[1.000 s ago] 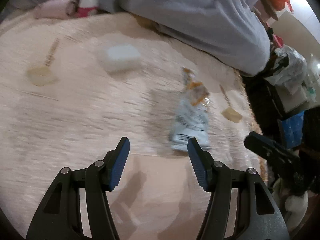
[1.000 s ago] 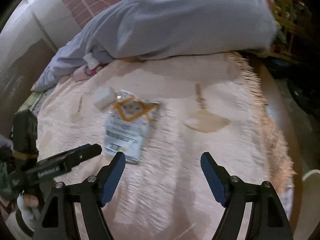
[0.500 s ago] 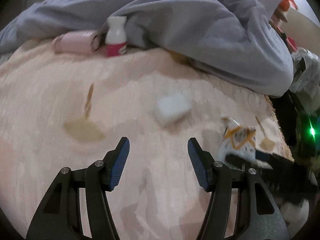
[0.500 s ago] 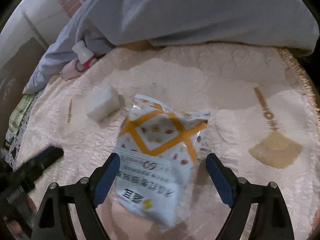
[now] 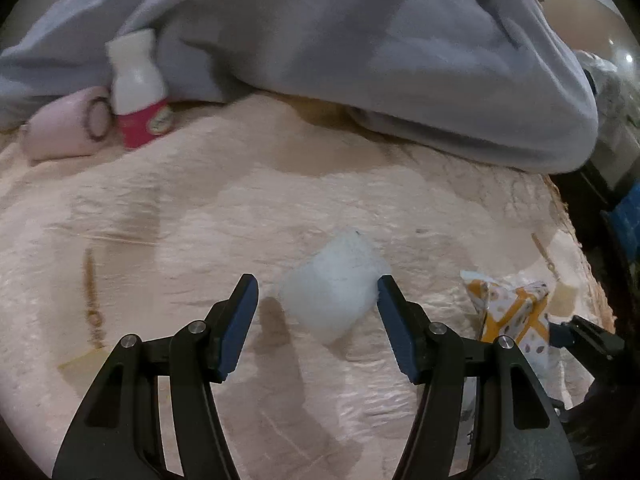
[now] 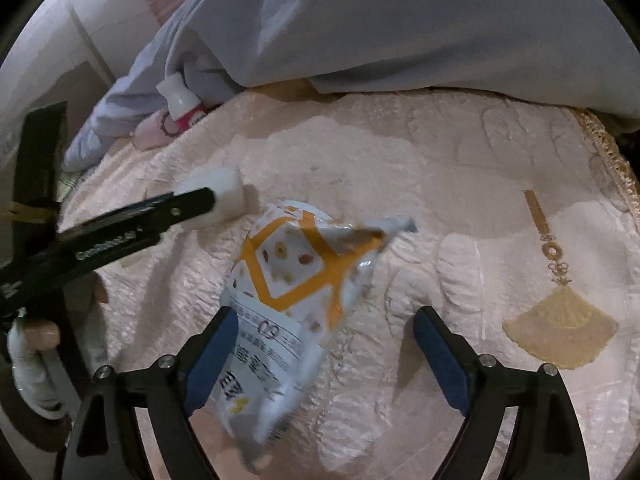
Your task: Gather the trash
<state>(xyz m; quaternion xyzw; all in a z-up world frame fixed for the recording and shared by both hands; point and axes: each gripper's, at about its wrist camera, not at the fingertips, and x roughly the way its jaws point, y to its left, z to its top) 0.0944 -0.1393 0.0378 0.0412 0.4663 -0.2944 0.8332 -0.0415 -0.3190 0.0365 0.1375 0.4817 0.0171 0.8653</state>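
Snack bag (image 6: pixel 292 300) lies crumpled on bedspread (image 6: pixel 460 208), lower half between right gripper (image 6: pixel 326 356) fingers, against left pad (image 6: pixel 212 356), well clear of other. Jaws opening; nothing gripped. White wad (image 5: pixel 336 288) sits between left gripper (image 5: pixel 316 320) fingers, at right pad; jaws parted, wad not pinched. Advice: bag to be centred before closing, pads lowered onto film, bedspread kept out of pinch.
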